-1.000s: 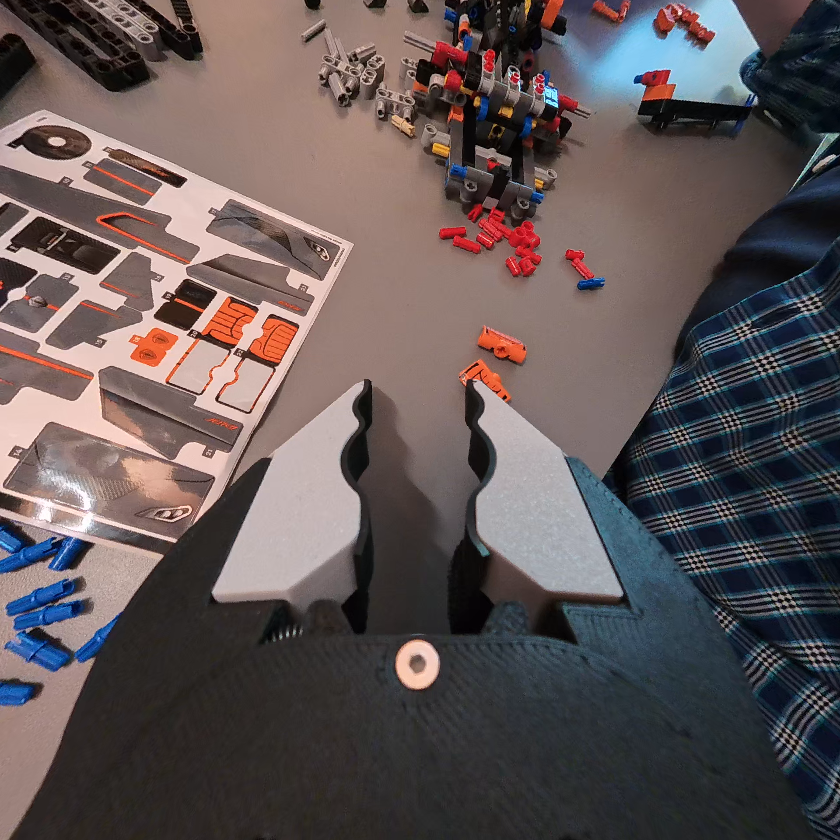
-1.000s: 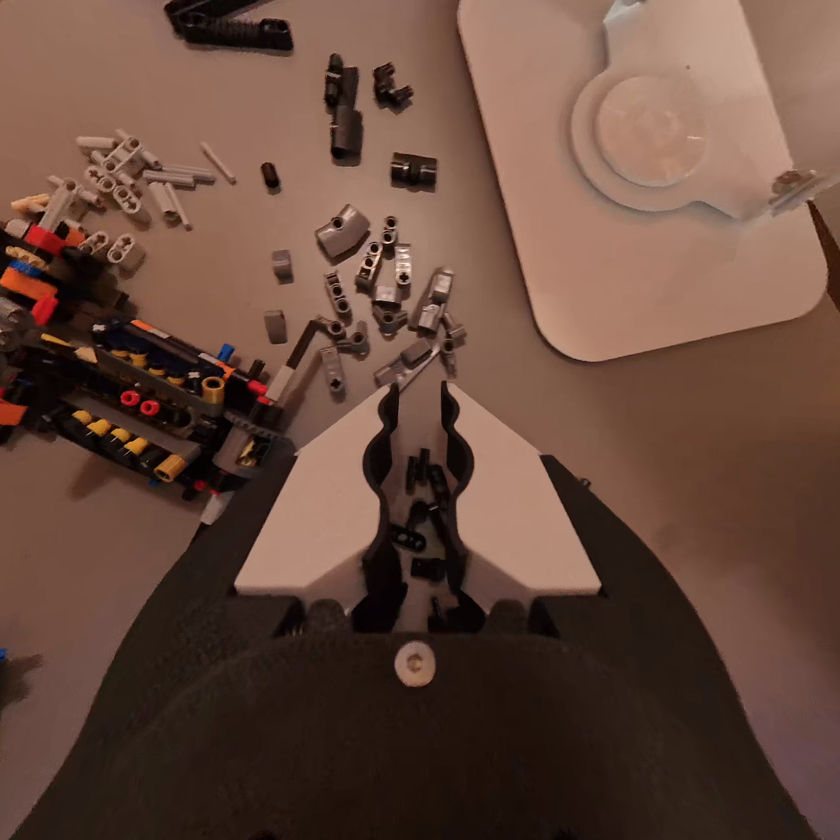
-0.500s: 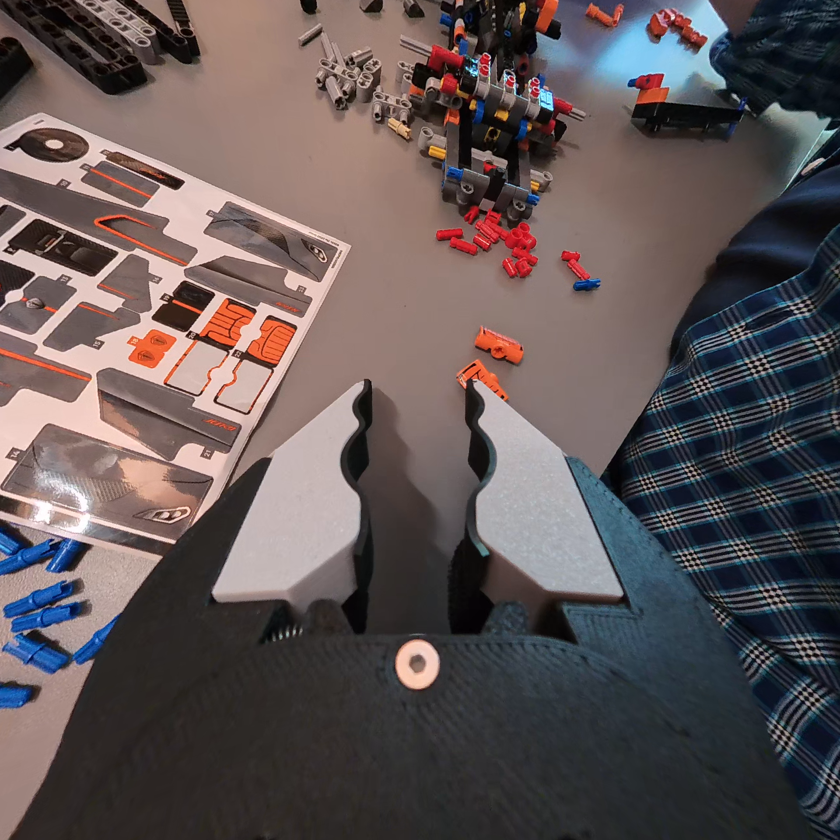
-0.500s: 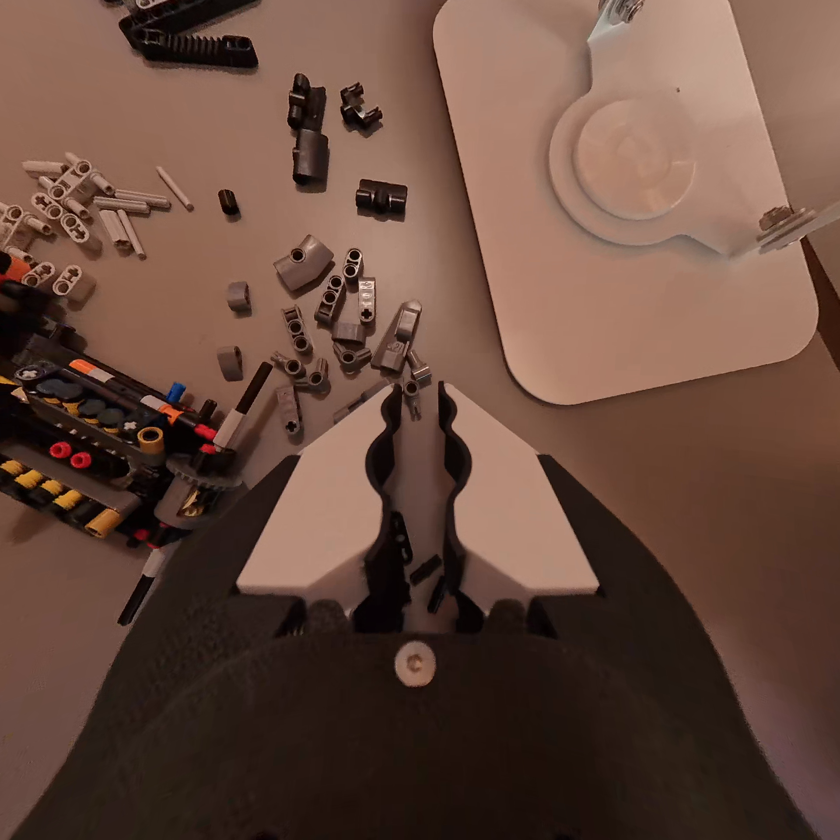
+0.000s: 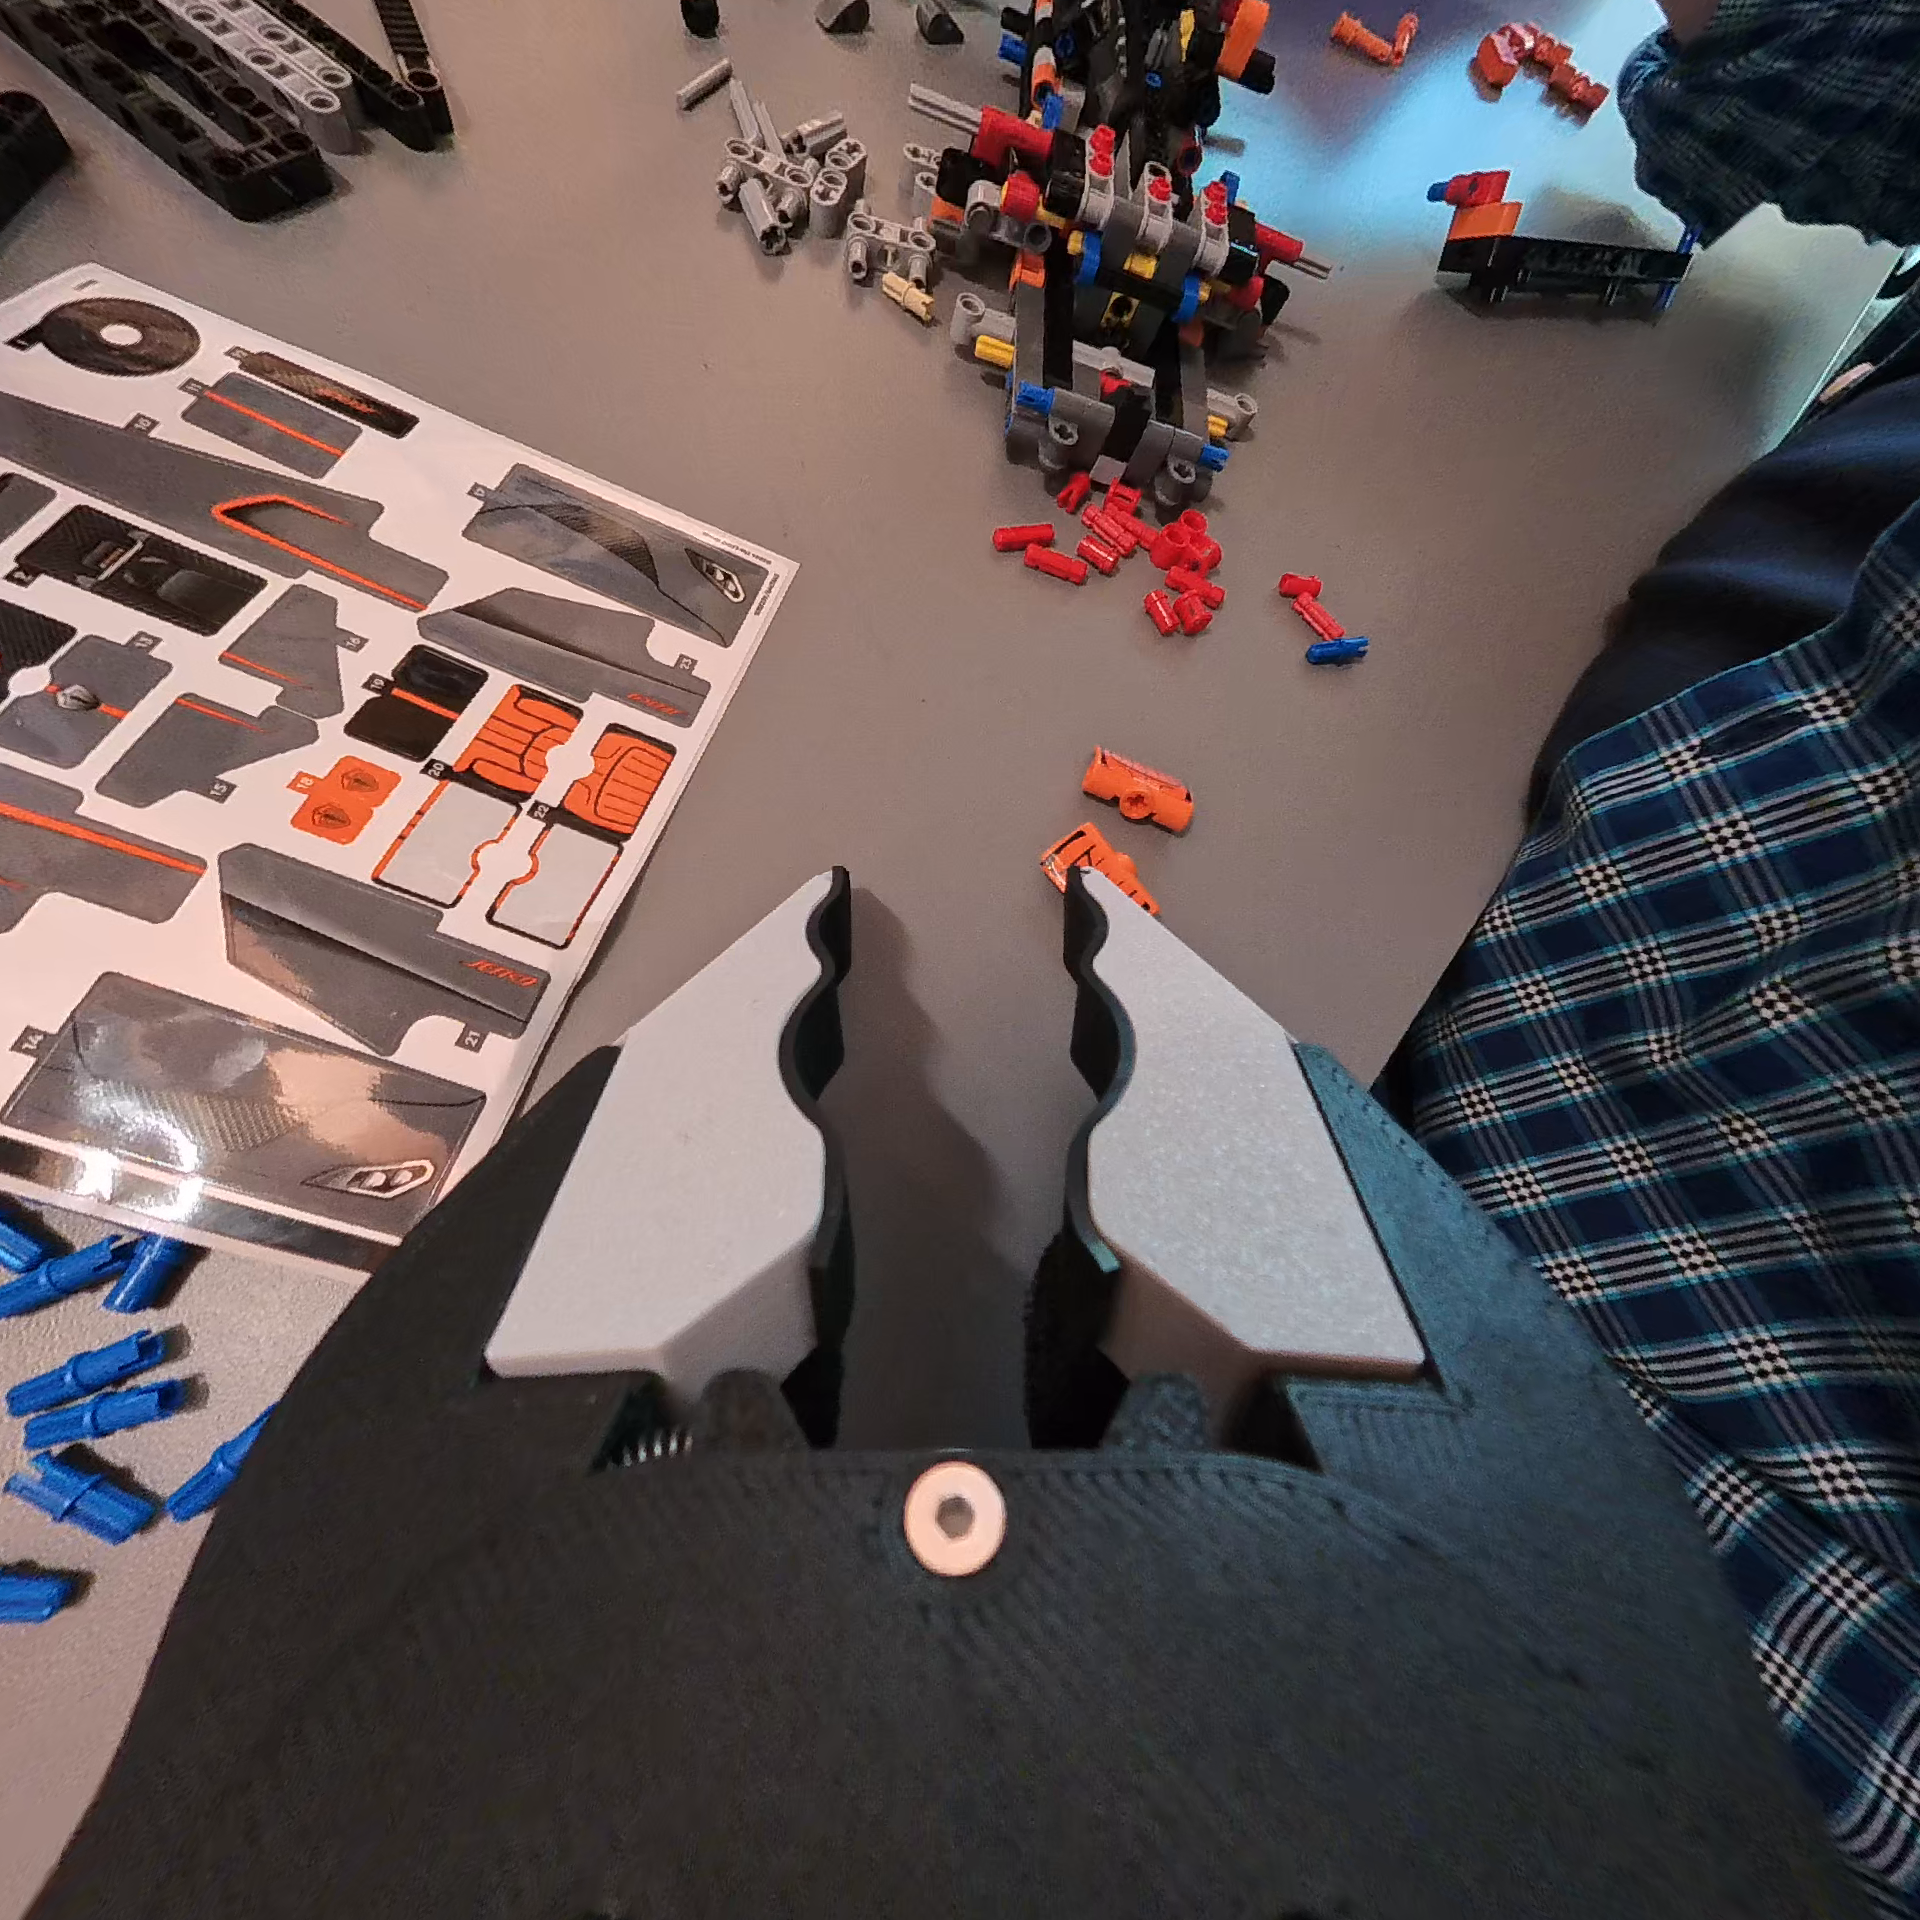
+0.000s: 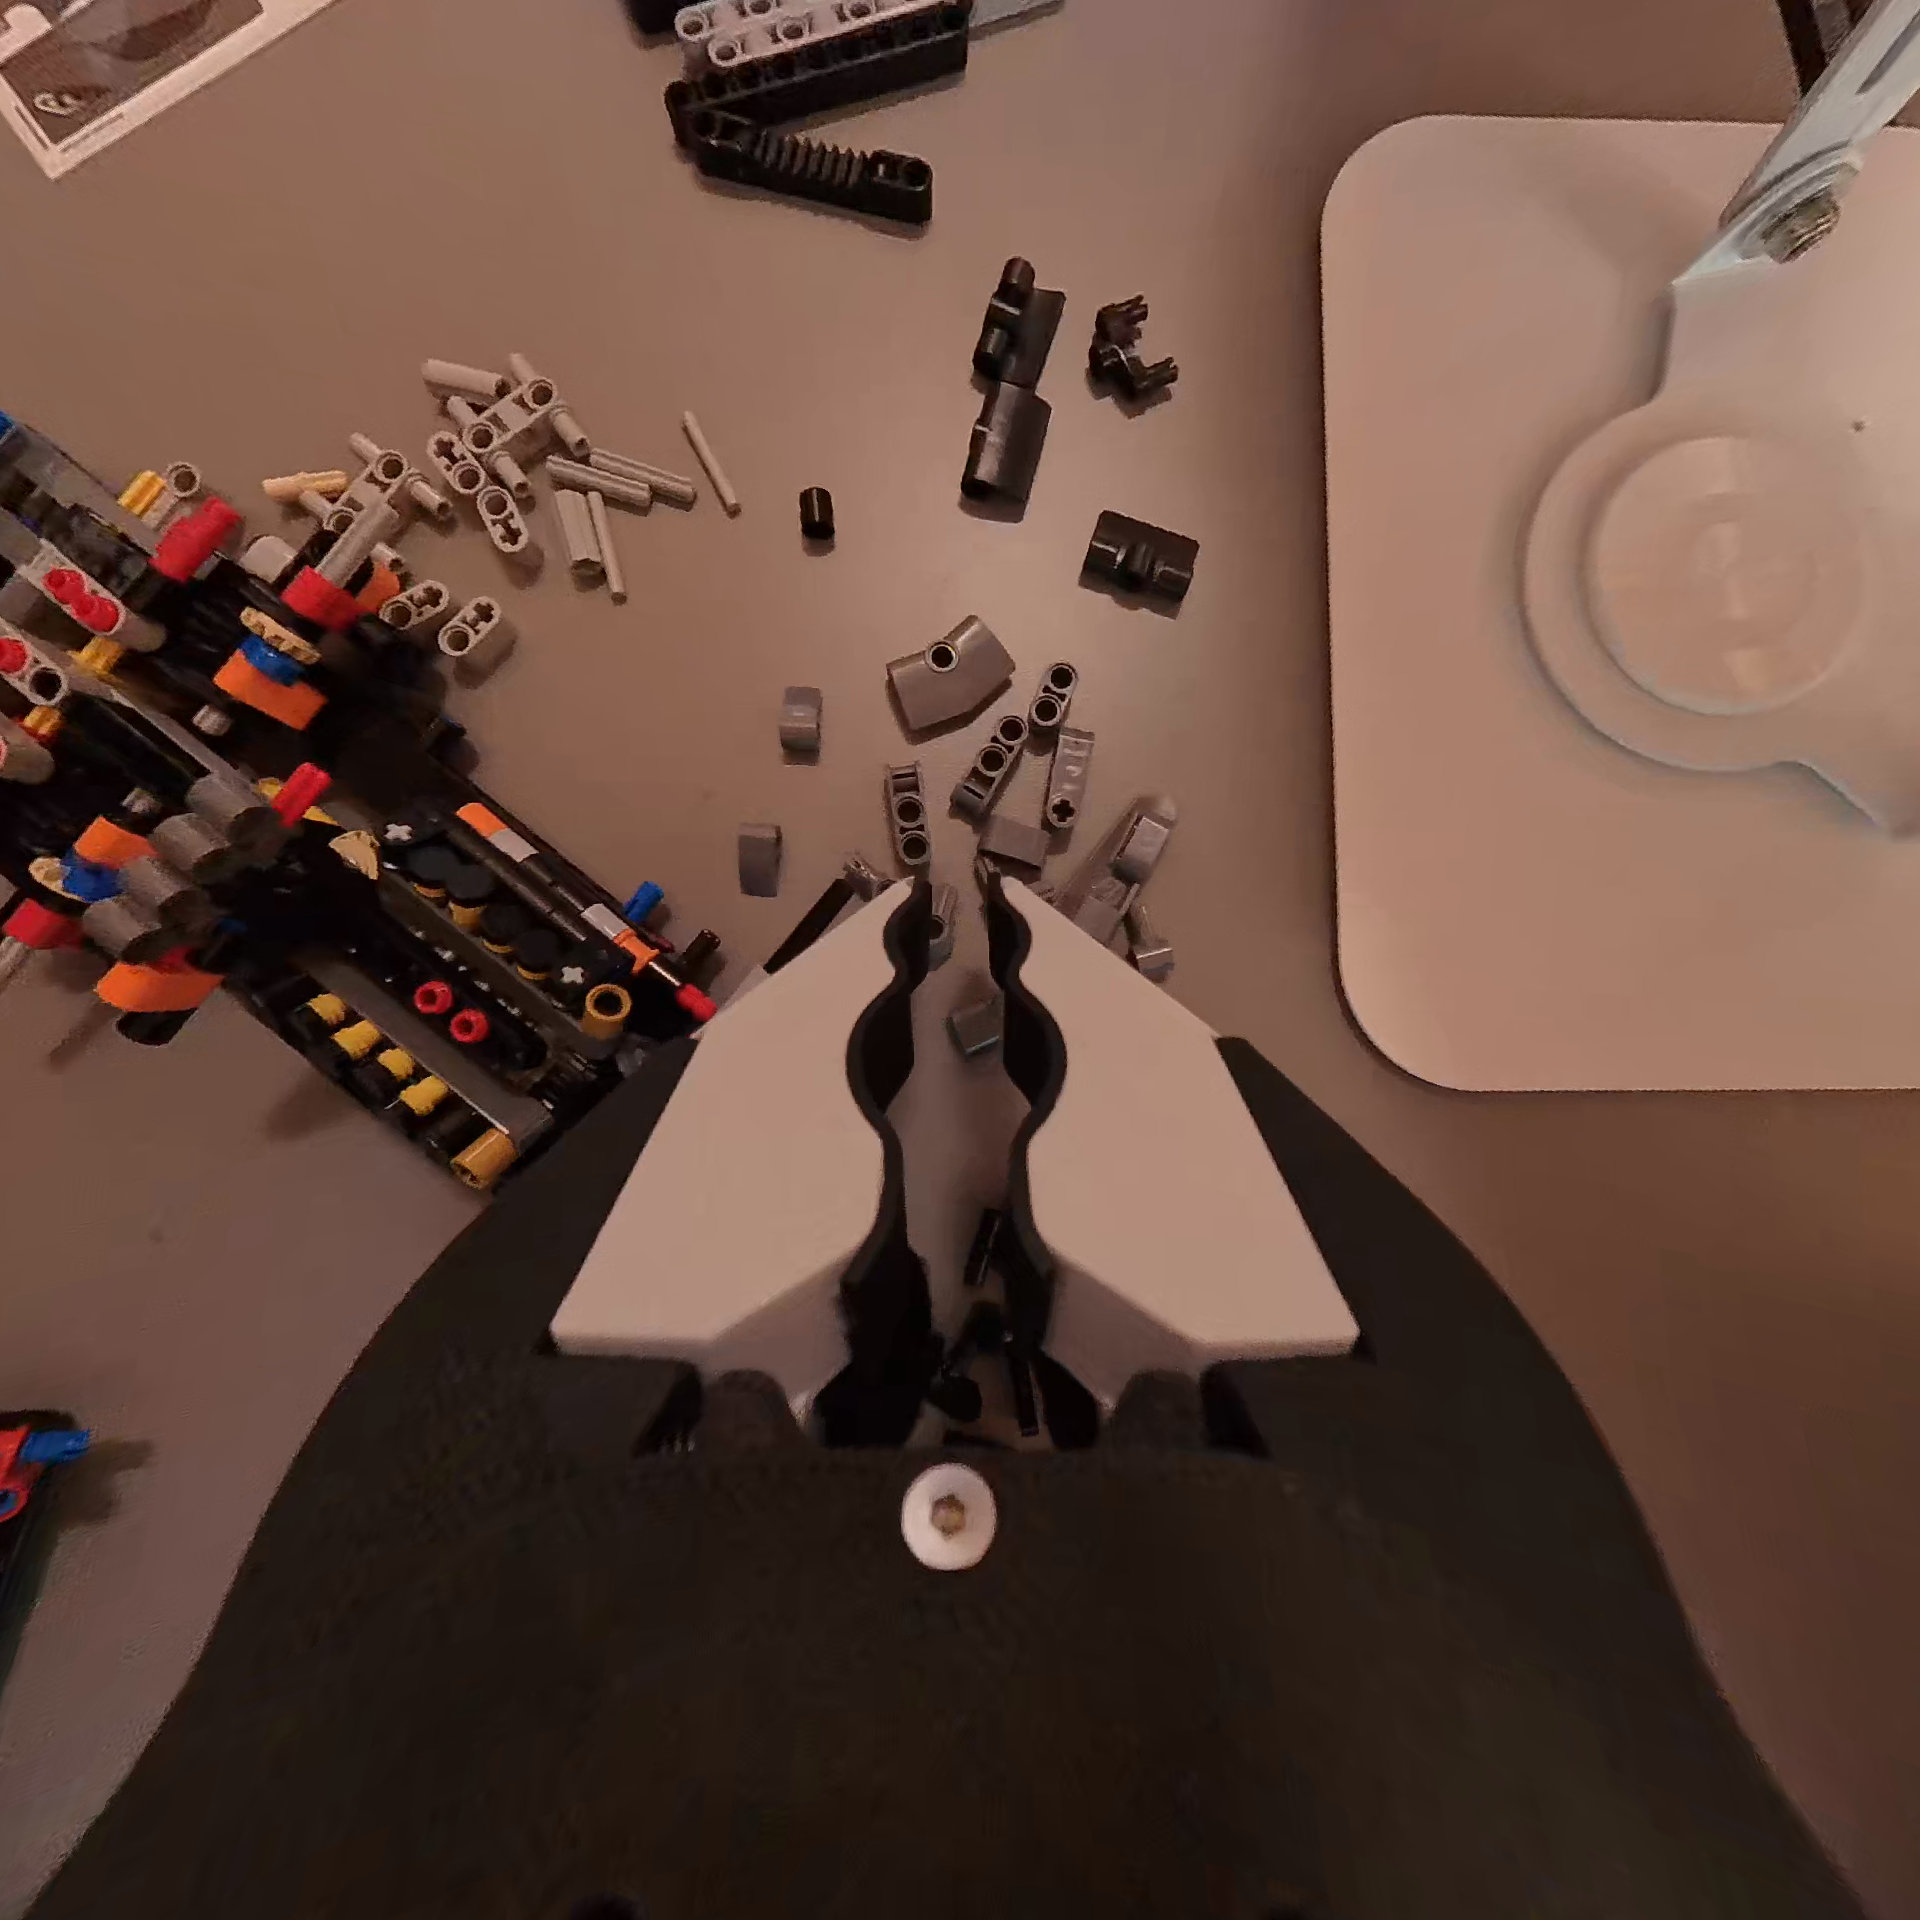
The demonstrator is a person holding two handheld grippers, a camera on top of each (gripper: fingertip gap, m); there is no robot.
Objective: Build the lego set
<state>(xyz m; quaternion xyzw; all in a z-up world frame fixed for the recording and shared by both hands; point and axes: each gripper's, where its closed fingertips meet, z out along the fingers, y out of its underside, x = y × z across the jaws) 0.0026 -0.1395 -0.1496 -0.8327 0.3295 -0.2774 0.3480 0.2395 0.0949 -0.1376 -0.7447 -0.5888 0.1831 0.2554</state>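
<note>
The partly built model [image 5: 1122,260] stands at the far middle of the grey table; it also shows at the left of the right wrist view [image 6: 312,831]. My left gripper [image 5: 958,894] is open and empty above bare table, with two orange pieces [image 5: 1138,800] just beyond its right finger. My right gripper [image 6: 953,888] is open by a narrow gap and holds nothing. It hovers at the near edge of a pile of dark grey connectors [image 6: 1018,769]. Small grey pieces [image 6: 977,1029] on the table show through the gap.
A sticker sheet [image 5: 312,727] lies left, with blue pins [image 5: 94,1392] near it and black beams [image 5: 208,114] beyond. Red pins [image 5: 1122,551] lie before the model. A plaid sleeve [image 5: 1714,1039] fills the right. A white stand base [image 6: 1621,582], light grey pins [image 6: 520,468] and black pieces [image 6: 1013,416] surround the pile. Tip to tip, the grippers are about 35 cm apart. From the left gripper's tips to the partly built model [image 5: 1122,260] is close to 15 cm.
My right gripper has shifted left over the grey pile, bringing more of the model into its view; its gap is unchanged. My left gripper has barely moved and stays open.
</note>
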